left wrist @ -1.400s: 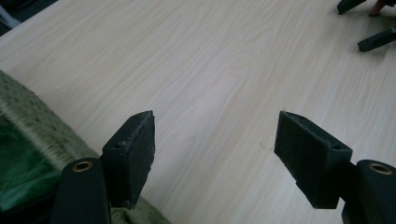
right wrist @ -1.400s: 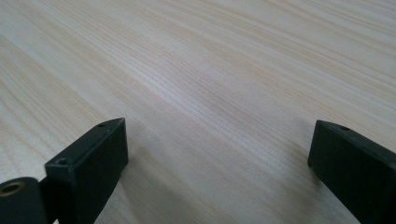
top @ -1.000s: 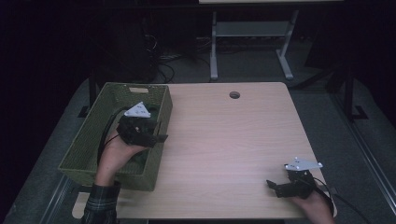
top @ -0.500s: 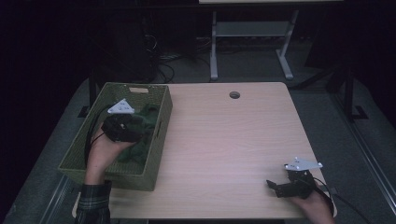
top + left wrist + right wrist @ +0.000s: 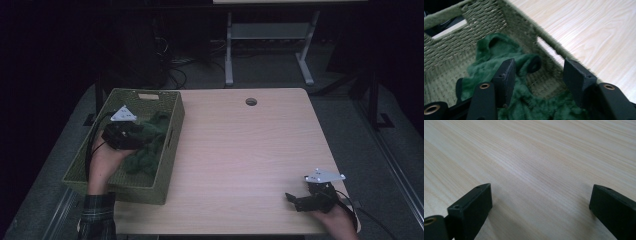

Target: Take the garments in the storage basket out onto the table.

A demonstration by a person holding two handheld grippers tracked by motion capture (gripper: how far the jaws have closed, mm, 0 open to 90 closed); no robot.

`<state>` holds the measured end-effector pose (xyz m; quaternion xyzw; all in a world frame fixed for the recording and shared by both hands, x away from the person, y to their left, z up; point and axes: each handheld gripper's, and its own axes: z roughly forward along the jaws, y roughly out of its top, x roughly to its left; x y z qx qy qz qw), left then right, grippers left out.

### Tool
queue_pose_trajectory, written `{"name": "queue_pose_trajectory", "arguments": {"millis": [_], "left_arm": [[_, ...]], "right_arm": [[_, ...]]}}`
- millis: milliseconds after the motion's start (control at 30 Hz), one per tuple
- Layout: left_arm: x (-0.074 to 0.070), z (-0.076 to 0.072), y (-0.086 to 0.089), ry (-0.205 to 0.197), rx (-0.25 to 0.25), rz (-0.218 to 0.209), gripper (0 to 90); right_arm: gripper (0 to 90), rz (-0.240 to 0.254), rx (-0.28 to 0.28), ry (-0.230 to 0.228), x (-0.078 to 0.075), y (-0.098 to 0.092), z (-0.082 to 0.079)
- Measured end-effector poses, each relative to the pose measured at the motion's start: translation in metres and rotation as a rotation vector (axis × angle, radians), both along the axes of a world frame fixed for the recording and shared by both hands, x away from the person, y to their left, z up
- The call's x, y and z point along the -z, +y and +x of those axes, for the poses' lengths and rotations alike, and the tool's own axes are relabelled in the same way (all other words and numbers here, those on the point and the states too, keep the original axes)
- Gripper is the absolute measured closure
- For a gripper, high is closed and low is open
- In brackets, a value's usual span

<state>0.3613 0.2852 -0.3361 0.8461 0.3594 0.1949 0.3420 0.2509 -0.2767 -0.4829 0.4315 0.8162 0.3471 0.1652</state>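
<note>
A green woven basket [image 5: 172, 131] stands at the table's left edge with a dark green plush cloth [image 5: 150, 147] heaped inside. My left gripper [image 5: 144, 134] hangs inside the basket, just above the cloth. In the left gripper view its jaws [image 5: 539, 68] straddle folds of the cloth [image 5: 499, 50] near the basket wall [image 5: 486, 17]. The jaws have just been closing, with fabric between them, but the pads are not pressing on it. My right gripper [image 5: 294, 201] rests on the table's front right, open [image 5: 540, 192] over bare wood.
The light wooden table [image 5: 240, 150] has a round cable hole [image 5: 251, 101] near its far edge. Behind it stand a white metal frame [image 5: 270, 35] and cables on the dark floor. The basket's right wall runs close beside my left gripper.
My left gripper has moved leftward inside the basket, uncovering more of the green cloth. The right gripper has stayed put.
</note>
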Motion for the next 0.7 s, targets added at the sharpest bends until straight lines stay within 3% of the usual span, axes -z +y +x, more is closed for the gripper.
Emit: {"name": "queue_pose_trajectory", "arguments": {"millis": [433,500,700], "left_arm": [[0.021,0.014,0.012,0.018,-0.040,0.056,43.9],[0.025,0.017,0.012,0.034,-0.052,0.080,43.5],[0.037,0.024,0.015,0.071,-0.058,0.084,42.5]], "right_arm": [[3.9,0.000,0.000,0.000,0.000,0.000,0.000],[3.8,-0.001,0.000,0.000,0.000,0.000,0.000],[3.8,-0.001,0.001,0.000,0.000,0.000,0.000]]}}
